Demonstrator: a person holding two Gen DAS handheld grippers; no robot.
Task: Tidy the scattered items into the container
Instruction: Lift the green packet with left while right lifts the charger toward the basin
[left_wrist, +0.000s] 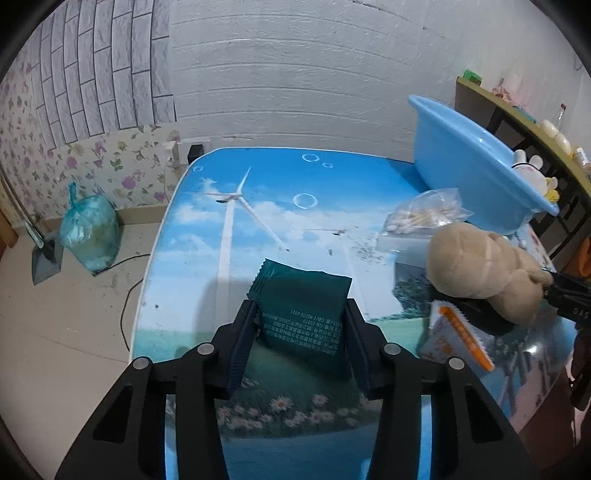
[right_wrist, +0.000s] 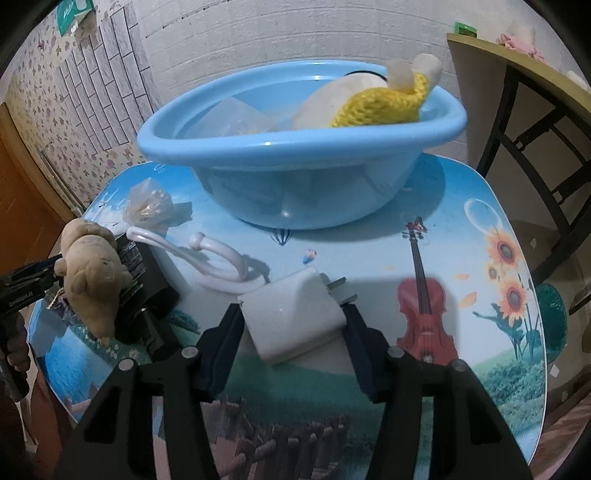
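My left gripper (left_wrist: 300, 308) is shut on a dark green snack packet (left_wrist: 303, 306), held over the table. My right gripper (right_wrist: 293, 312) is shut on a white plug adapter (right_wrist: 291, 310), its prongs pointing right. The blue plastic basin (right_wrist: 295, 147) stands at the back of the table and holds a white plush in a yellow knit (right_wrist: 376, 99) and a clear bag. The basin also shows in the left wrist view (left_wrist: 461, 162). A beige plush bear (right_wrist: 92, 280) lies on a black box (right_wrist: 144, 280) at the left.
A white hook (right_wrist: 214, 262) and a bag of cotton swabs (right_wrist: 147, 206) lie in front of the basin. An orange-and-white packet (left_wrist: 458, 336) lies by the bear. A shelf (right_wrist: 517, 74) stands at the right. A bin bag (left_wrist: 90, 232) sits on the floor.
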